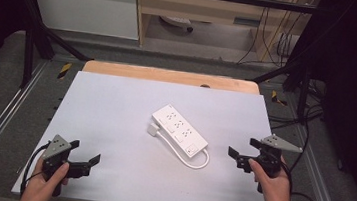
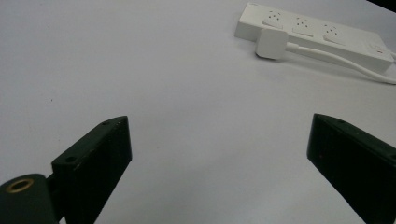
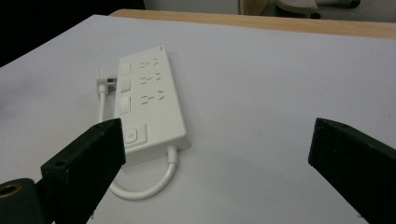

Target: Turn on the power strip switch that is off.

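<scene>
1. We see a white power strip (image 1: 180,130) lying flat near the middle of the white board (image 1: 113,124), set at a slant so that its far end points up and to the left in the high view.
2. Its short white cable (image 1: 188,157) leaves the near end, curls in a loop, and runs back along the strip's left side to the white plug (image 1: 153,129), which rests on the board just beside the strip.
3. In the right gripper view we make out three rows of sockets on the strip (image 3: 150,105) and a switch at its near end, with the plug (image 3: 103,82) lying prongs outward at the far left of it.
4. The left gripper (image 1: 83,157) sits at the near left corner of the board, held by the person's left hand (image 1: 42,187); its jaws stand wide apart with nothing between them, and it is well apart from the strip.
5. The left gripper view looks across bare board toward the strip (image 2: 317,35) and plug (image 2: 271,44) at the upper right.
6. The right gripper (image 1: 238,158) is held by the right hand (image 1: 273,191) at the near right edge of the board, near the strip's cable end but not touching it; its jaws are also spread wide and hold nothing.
</scene>
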### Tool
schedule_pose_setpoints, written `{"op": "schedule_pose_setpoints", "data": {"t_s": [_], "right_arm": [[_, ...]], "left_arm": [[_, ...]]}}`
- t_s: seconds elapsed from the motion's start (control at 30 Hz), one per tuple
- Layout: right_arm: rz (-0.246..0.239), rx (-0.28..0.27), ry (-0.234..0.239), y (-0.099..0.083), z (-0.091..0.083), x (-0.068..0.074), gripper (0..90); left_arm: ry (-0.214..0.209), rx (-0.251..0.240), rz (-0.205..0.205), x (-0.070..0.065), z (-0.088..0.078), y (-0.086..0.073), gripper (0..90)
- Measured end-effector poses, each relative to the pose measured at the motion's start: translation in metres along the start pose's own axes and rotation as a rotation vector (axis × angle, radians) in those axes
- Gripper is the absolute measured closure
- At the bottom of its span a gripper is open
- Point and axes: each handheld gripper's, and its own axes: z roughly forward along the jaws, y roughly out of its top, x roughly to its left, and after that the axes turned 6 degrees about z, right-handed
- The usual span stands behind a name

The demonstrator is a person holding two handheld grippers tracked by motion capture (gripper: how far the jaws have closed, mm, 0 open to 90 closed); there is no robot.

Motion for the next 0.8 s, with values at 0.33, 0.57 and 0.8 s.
{"op": "schedule_pose_setpoints", "data": {"t_s": [0.33,0.57,0.8], "right_arm": [[0.004,-0.024,0.024,0.021,0.006,0.008,4.0],[0.001,-0.055,0.025,0.032,0.013,0.013,4.6],[-0.018,-0.089,0.024,0.045,0.026,0.023,2.4]], "left_arm": [[-0.002,0.003,-0.004,0.0,0.0,0.0,6.5],[-0.002,0.006,-0.008,0.001,0.0,0.0,6.5],[-0.003,0.004,-0.007,0.001,0.0,0.0,6.5]]}}
